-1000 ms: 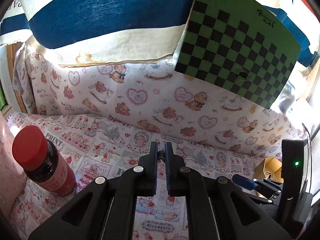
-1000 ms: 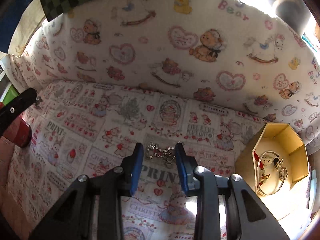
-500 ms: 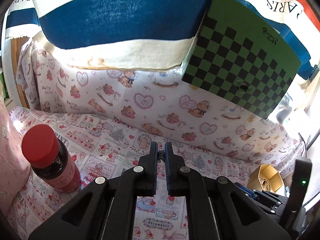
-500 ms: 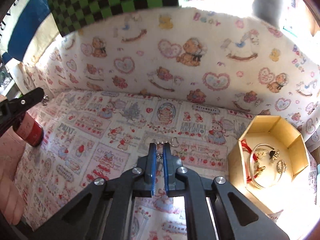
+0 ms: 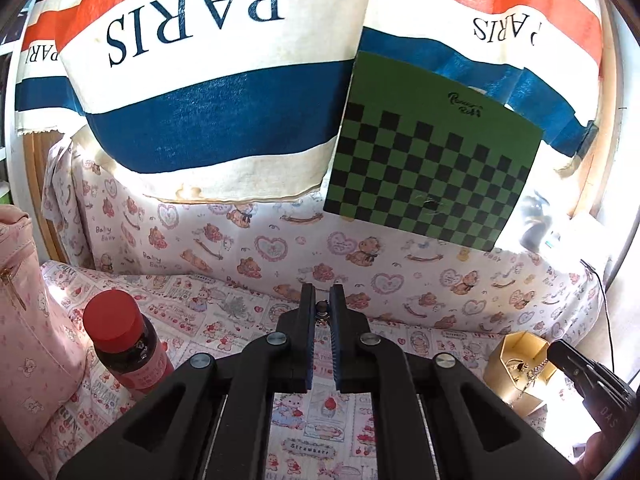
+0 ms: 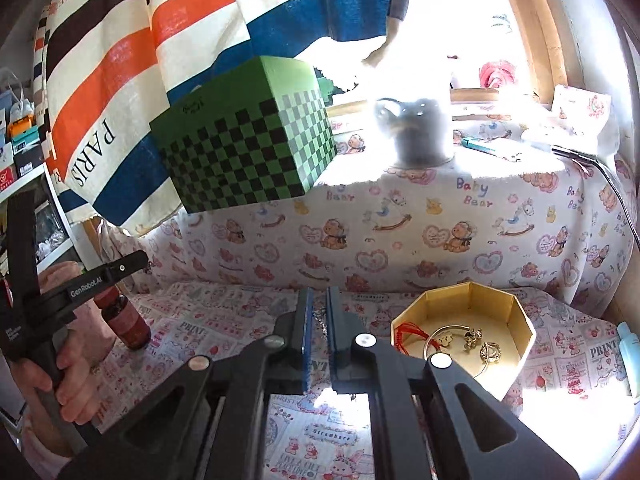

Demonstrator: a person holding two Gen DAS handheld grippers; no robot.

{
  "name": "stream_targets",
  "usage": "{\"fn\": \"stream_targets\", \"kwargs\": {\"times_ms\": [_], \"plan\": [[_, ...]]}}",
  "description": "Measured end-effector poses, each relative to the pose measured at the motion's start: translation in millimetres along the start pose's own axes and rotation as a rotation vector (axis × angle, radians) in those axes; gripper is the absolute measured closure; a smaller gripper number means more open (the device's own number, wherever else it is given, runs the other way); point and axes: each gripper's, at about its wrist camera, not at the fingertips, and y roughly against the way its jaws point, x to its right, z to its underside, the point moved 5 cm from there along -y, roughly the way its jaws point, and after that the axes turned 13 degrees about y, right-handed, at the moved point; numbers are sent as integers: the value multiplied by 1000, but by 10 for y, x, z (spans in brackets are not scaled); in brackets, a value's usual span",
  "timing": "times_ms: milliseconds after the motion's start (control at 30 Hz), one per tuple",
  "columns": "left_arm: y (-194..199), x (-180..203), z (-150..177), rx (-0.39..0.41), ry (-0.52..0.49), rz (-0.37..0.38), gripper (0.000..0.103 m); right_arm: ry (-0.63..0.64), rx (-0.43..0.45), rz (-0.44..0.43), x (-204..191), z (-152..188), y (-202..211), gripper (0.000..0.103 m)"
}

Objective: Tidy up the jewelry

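Both claws have lifted away from the printed worktop [image 6: 224, 320]. The right claw [image 6: 316, 312] has just clamped its jaws onto the rhinestone chain [image 5: 530, 374], which now hangs off the cloth, dangling beside the gold octagonal box [image 6: 516, 316]; judged next step is lowering it in with the pieces already there. The left claw [image 5: 321, 306] stays clenched on a small dark-beaded piece [image 5: 320, 307]. Room: open cloth between claws; red-capped bottle [image 5: 124, 344] far left, box walls low.
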Motion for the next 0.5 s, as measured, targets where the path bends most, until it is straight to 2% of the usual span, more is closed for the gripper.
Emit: {"fn": "stream_targets", "kwargs": {"times_ms": [200, 267, 333, 433, 500], "plan": [[17, 189, 123, 5, -73, 17, 97, -31, 75, -7, 95, -123, 154, 97], [4, 274, 185, -21, -91, 30, 97, -31, 90, 38, 162, -168, 255, 97], [32, 386, 235, -36, -129, 67, 97, -44, 117, 48, 255, -207, 357, 97], [146, 577, 313, -15, -184, 96, 97, -59, 153, 55, 406, -262, 479, 97], [175, 708, 357, -48, -190, 139, 97, -47, 157, 59, 496, -267, 501, 97]]}}
